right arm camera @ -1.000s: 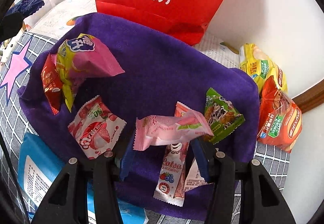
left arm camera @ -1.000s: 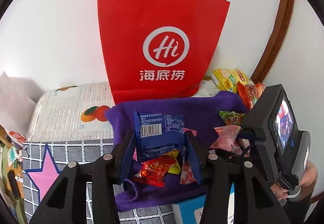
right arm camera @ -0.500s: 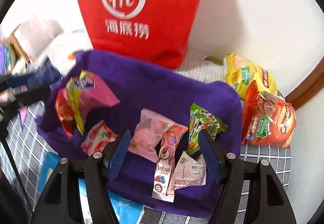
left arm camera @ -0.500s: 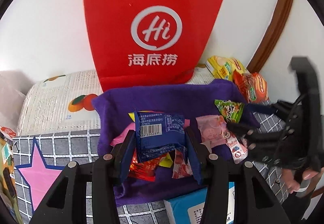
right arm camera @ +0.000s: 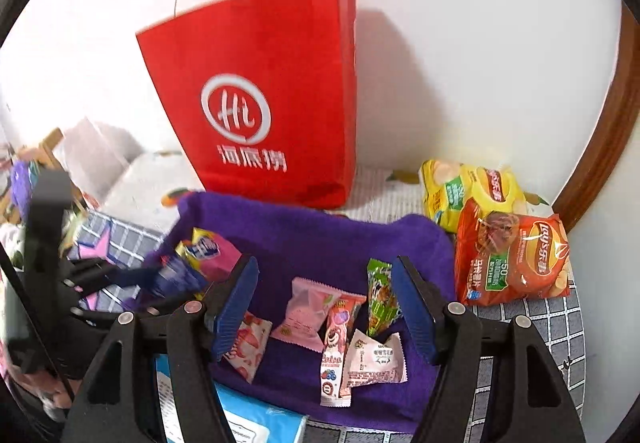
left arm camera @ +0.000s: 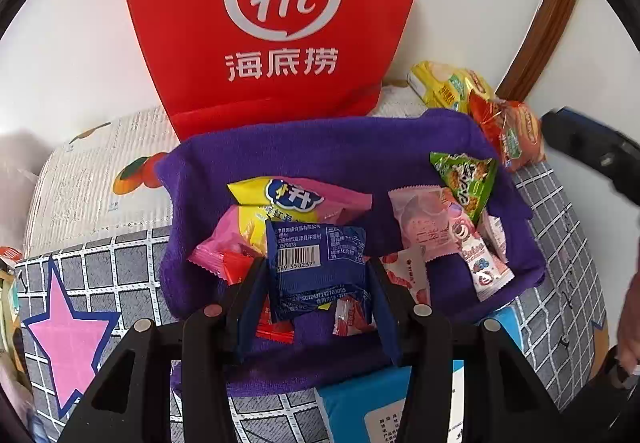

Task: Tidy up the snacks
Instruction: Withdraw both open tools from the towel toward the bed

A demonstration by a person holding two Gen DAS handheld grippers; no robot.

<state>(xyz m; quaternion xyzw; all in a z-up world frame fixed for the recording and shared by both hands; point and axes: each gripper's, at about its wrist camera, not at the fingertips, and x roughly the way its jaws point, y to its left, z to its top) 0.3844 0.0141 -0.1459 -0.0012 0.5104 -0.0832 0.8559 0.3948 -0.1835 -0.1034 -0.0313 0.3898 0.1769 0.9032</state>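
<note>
A dark blue snack packet (left arm camera: 316,271), barcode side up, is clamped between the pads of the left tongs (left arm camera: 316,285) just above the purple cloth (left arm camera: 320,151), apparently so it can be set down with the yellow-and-pink packet (left arm camera: 296,203) and red wrappers already gathered at that end. The right tongs (right arm camera: 324,307) hang with jaws apart and empty, having just opened, above the pink packet (right arm camera: 306,313) lying among the green and white sachets. Behind stand a red paper bag (right arm camera: 260,99) and two crisp bags (right arm camera: 512,255), off the cloth.
</note>
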